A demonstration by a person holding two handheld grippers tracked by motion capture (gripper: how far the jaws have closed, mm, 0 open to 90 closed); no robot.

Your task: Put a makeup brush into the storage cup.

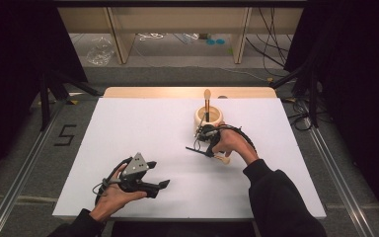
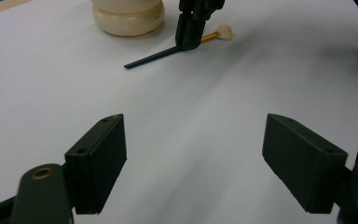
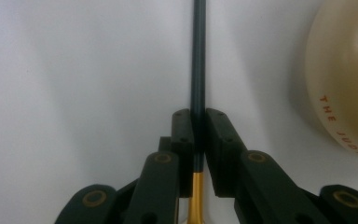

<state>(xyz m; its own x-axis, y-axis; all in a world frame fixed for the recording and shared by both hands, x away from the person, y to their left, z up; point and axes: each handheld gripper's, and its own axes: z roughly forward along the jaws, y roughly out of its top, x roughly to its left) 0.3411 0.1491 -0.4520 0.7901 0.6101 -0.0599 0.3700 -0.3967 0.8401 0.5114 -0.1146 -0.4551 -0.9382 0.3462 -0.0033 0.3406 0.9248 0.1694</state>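
A slim brush (image 1: 193, 148) with a black handle (image 3: 198, 56), gold ferrule (image 3: 196, 196) and cream tip (image 2: 223, 31) lies on the white table top (image 1: 143, 128). My right gripper (image 3: 199, 126) is shut on it where the handle meets the ferrule, and it also shows in the high view (image 1: 206, 144). Just beyond stands a cream round holder (image 1: 208, 117) with another brush (image 1: 207, 100) upright in it. My left gripper (image 1: 159, 174) rests near the table's front left, open and holding nothing, its jaws wide apart (image 2: 196, 163) over bare table.
The cream holder (image 3: 345, 79) sits close to the right of the gripped brush. A wooden strip (image 1: 187, 92) edges the table's far side. Dark curtains and metal rails flank the table, and cables lie on the floor behind.
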